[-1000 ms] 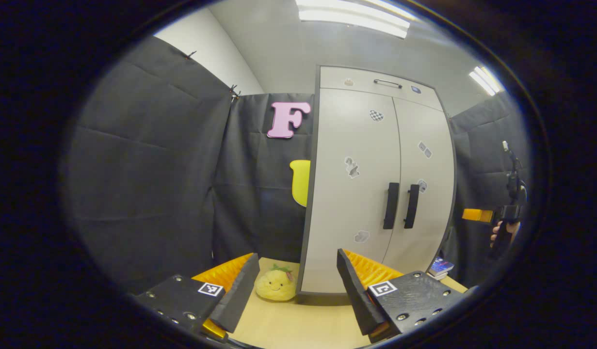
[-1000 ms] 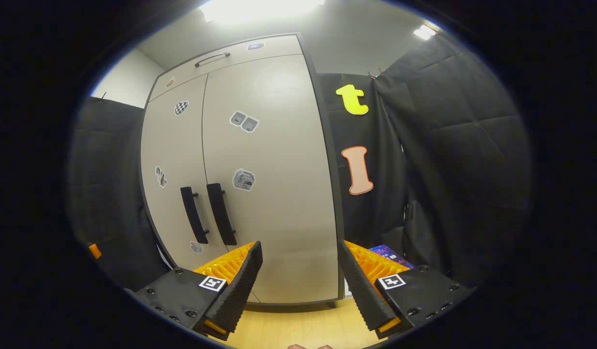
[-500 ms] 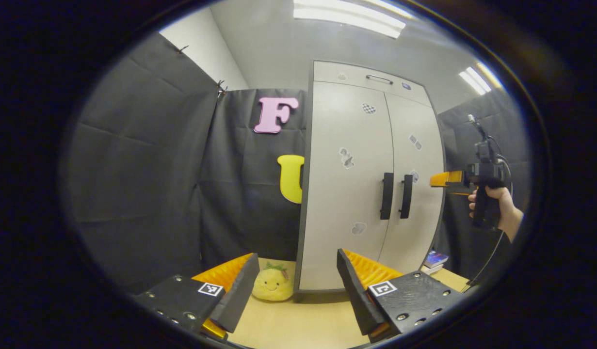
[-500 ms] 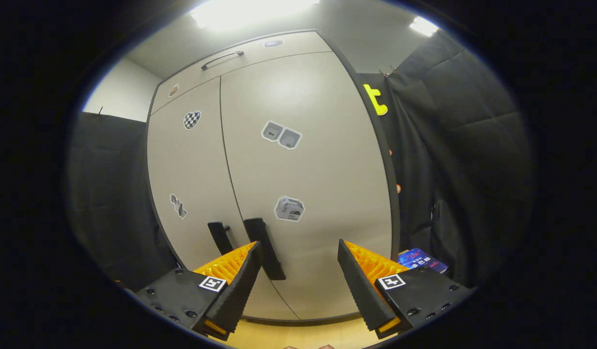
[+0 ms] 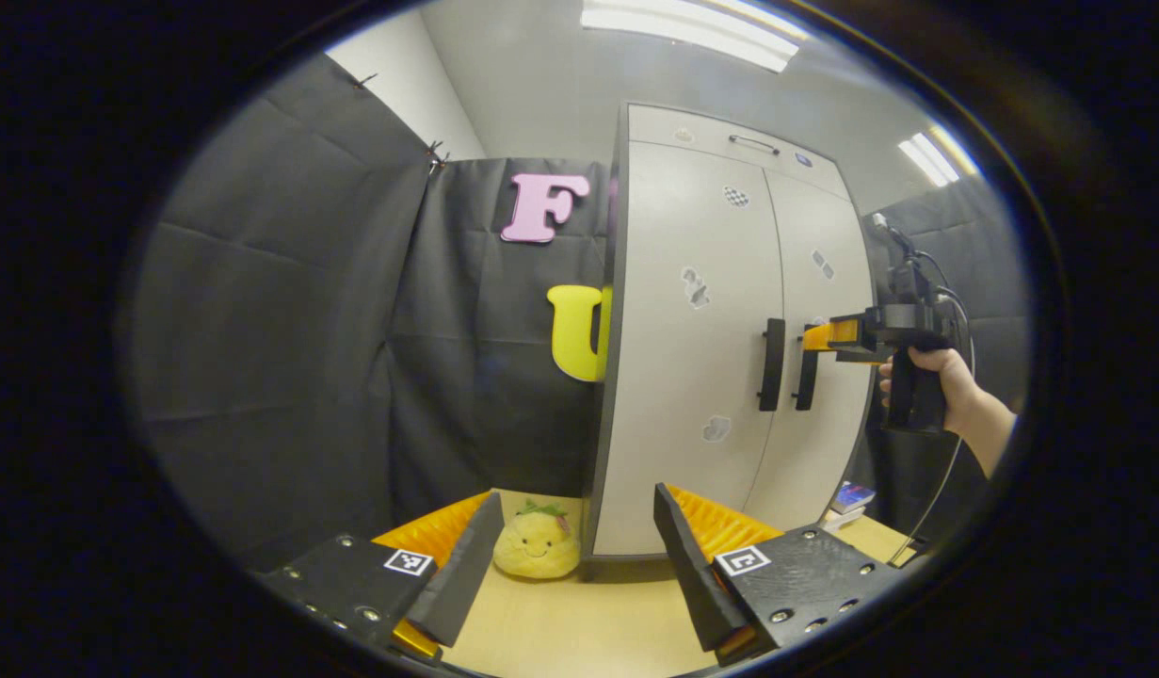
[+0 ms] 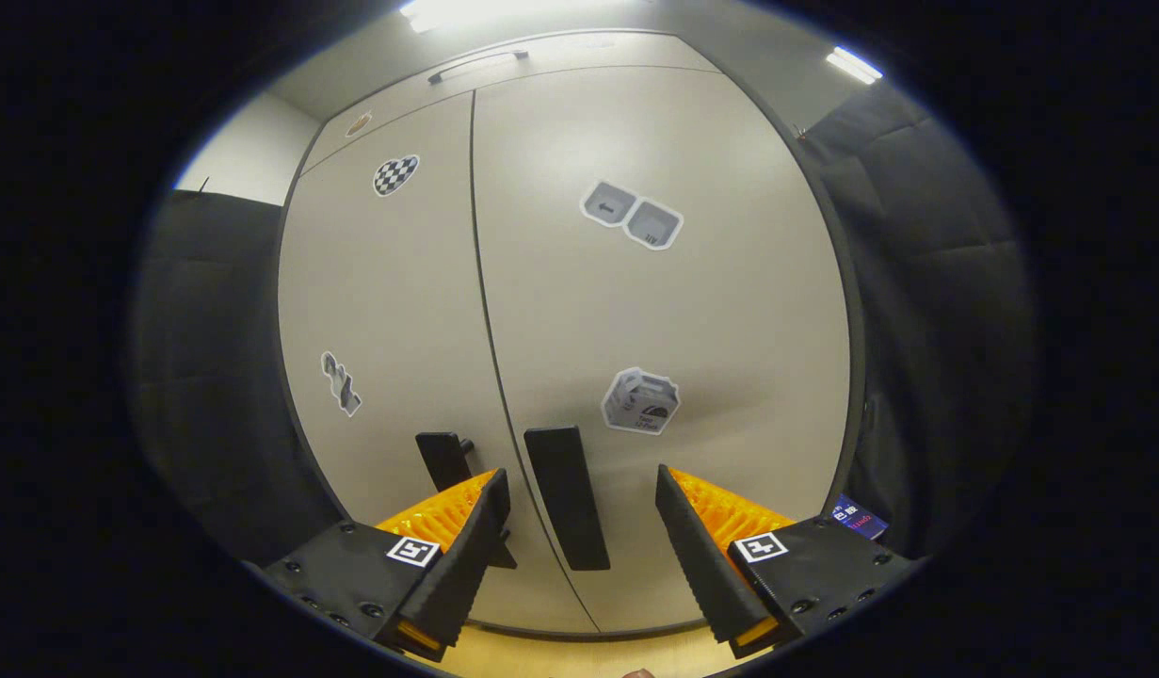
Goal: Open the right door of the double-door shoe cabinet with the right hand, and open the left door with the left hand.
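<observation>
Your right gripper (image 6: 579, 527) has closed in on the shoe cabinet (image 5: 692, 377) over the last second, and the right door's handle (image 6: 567, 496) now stands between its spread jaws, not yet gripped. Both doors remain shut. Your left gripper (image 5: 579, 556), jaws also apart, hangs back above the table (image 5: 579, 631) near a plush toy (image 5: 538, 551), well short of the left handle (image 5: 773, 363).

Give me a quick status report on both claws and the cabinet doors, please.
Right claw open, straddling the right door handle, not gripping. Left claw open, back from the shoe cabinet. Both doors shut. Nothing in the way.
</observation>
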Available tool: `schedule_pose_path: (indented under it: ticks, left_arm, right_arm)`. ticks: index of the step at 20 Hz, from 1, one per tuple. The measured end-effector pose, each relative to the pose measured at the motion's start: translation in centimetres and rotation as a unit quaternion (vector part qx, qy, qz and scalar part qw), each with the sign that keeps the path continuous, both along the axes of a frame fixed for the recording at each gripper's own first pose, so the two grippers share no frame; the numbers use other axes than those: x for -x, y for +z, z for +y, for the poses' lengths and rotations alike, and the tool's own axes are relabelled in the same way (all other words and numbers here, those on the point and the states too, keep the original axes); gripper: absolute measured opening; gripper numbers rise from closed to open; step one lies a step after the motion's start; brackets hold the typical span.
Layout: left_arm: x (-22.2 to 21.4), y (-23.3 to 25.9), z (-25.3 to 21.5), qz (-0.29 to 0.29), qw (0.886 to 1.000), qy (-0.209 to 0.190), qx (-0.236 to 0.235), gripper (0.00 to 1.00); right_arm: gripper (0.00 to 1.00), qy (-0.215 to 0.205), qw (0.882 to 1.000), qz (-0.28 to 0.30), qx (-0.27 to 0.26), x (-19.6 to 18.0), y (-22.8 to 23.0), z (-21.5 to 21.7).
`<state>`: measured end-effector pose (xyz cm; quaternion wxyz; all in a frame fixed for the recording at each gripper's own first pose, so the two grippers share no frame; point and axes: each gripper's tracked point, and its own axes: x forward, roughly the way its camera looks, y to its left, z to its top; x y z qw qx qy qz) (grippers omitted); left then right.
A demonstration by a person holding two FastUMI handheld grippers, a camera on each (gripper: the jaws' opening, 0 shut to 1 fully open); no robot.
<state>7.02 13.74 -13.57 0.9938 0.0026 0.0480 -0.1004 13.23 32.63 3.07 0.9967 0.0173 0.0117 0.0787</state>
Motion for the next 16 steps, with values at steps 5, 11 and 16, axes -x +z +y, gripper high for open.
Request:
schedule_pose_path:
  ticks: [5,11,16]
  left_arm:
    - [-0.6,-0.7,1.6,0.006,1.0,0.009,0.002,0.93]
    - [-1.1,-1.4,2.8,0.014,1.0,0.014,0.005,0.93]
    - [-1.3,-1.6,3.1,0.016,1.0,0.014,0.001,0.93]
  right_arm:
    - [0.95,-0.016,1.0,0.005,0.018,-1.8,-0.6,0.5]
    - [0.43,-0.022,0.999,0.018,0.021,-3.0,-1.5,0.9]
    - [0.34,-0.024,0.999,0.009,0.039,-3.0,-1.4,0.8]
